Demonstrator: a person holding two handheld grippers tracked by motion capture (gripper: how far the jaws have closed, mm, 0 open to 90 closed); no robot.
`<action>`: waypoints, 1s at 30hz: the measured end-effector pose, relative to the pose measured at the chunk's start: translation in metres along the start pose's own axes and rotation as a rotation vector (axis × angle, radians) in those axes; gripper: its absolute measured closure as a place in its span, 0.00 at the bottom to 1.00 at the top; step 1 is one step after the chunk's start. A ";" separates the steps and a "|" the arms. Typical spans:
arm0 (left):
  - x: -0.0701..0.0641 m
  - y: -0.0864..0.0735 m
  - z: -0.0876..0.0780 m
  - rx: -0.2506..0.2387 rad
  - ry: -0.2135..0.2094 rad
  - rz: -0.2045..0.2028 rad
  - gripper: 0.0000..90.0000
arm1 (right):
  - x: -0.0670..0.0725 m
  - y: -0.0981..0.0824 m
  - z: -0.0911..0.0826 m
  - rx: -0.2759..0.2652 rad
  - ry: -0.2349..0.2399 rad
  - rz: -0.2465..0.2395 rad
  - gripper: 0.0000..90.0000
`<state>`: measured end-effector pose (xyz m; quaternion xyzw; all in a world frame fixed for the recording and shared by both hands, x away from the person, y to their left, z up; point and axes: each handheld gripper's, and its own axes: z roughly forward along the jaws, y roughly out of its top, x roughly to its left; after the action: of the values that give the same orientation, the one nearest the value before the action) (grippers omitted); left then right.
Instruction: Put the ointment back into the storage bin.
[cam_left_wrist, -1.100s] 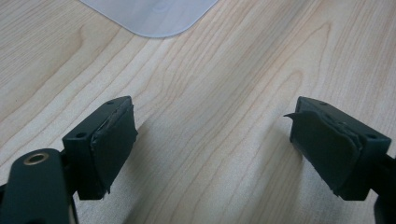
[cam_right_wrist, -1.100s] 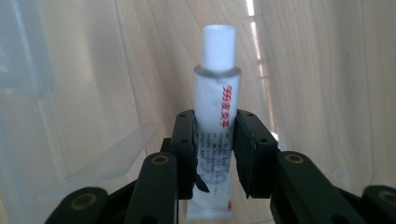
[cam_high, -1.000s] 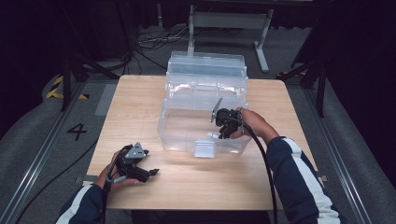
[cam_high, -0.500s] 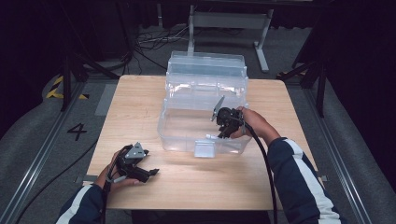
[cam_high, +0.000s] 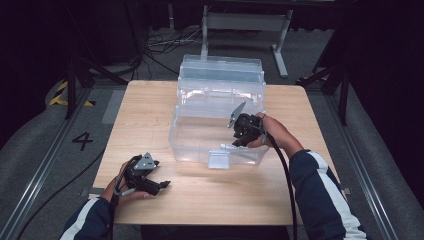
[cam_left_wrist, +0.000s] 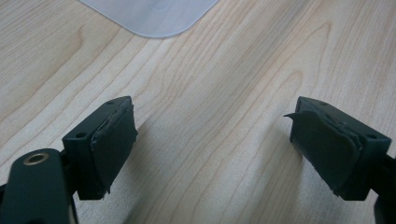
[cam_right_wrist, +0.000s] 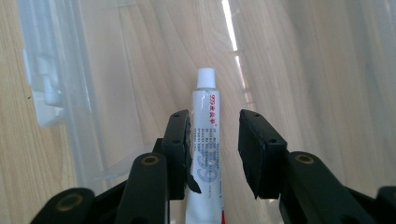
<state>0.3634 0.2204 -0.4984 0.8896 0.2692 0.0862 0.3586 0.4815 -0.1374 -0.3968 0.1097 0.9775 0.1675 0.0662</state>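
A clear plastic box (cam_high: 200, 150) stands open in the middle of the wooden table (cam_high: 150, 100), its lid raised at the back. My right gripper (cam_high: 236, 141) reaches down into the box. Between its jaws a white tube (cam_right_wrist: 205, 100) with a white cap lies on the box floor (cam_right_wrist: 289, 70). The jaws have just been opening: the tube sits against the left pad (cam_right_wrist: 183, 140) with a gap to the right pad, so my right gripper (cam_right_wrist: 215, 126) is open. My left gripper (cam_high: 162, 186) rests near the table's front left, and its wide-open jaws (cam_left_wrist: 212, 126) hold nothing.
A latch tab (cam_high: 219, 159) hangs on the box's front wall. A rounded corner of the box (cam_left_wrist: 154, 16) lies ahead of my left gripper. Bare wood surrounds the box. Metal stands and cables (cam_high: 170, 42) sit on the floor beyond the table.
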 end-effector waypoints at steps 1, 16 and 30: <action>0.000 0.000 0.000 0.000 0.000 0.000 0.16 | 0.000 -0.001 -0.002 -0.006 0.000 -0.004 0.72; 0.000 0.000 0.000 0.002 0.002 0.000 0.16 | 0.007 -0.014 -0.021 -0.144 -0.089 0.038 0.60; -0.002 0.014 -0.009 0.112 0.083 -0.020 0.20 | 0.009 -0.029 -0.066 -0.328 -0.214 0.086 0.44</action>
<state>0.3647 0.2164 -0.4822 0.9013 0.2970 0.1041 0.2976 0.4561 -0.1821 -0.3456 0.1564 0.9188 0.3147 0.1797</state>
